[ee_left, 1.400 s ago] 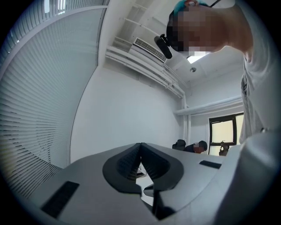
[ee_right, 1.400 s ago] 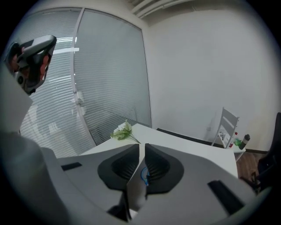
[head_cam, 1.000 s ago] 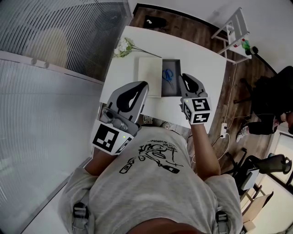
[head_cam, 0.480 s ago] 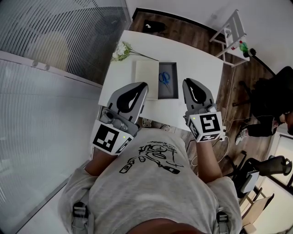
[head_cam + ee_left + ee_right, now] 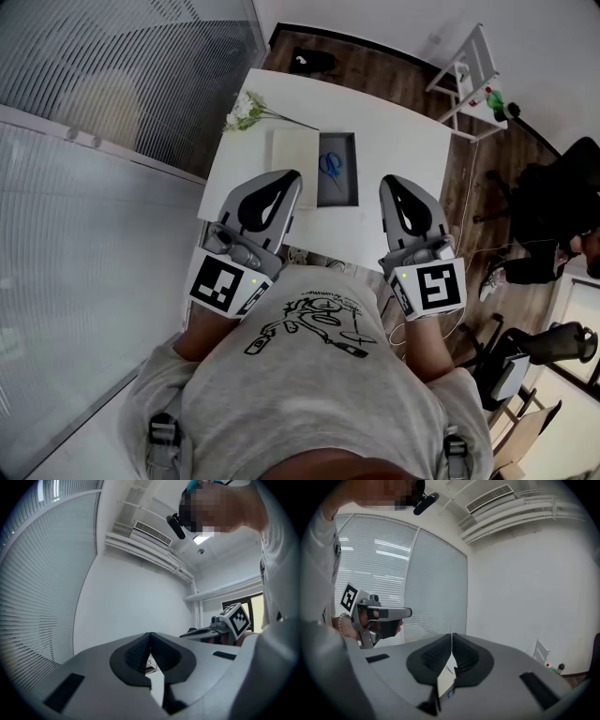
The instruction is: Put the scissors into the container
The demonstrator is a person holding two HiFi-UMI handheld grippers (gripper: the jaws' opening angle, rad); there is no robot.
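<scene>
1. The counter [image 5: 394,141] is spreading out as a smooth, matte white rectangle below the person, carrying everything that belongs to the job.
2. A flat white board [image 5: 293,167], possibly a lid, is lying just beside the container's left edge; it is looking rigid and plain.
3. The container [image 5: 337,199] is sitting near the middle of the counter: a shallow, dark grey rectangular tray with straight walls, open on top.
4. The left tongs [image 5: 292,176] are hovering over the near edge of the counter, pressed fully together and gripping nothing; their dark ribbed pads are meeting at the tips.
5. The right tongs [image 5: 389,180] are hanging level with them, likewise pinched together and empty, well apart from the tray.
6. A flower sprig [image 5: 244,111] with white blooms and a thin stem is resting at the far left corner.
7. The scissors [image 5: 330,164], blue-handled and thin-bladed, are lying inside the container, towards its far end. Judging from this, the placing is looking done; nothing seems to be remaining beyond perhaps drawing the tongs away.
</scene>
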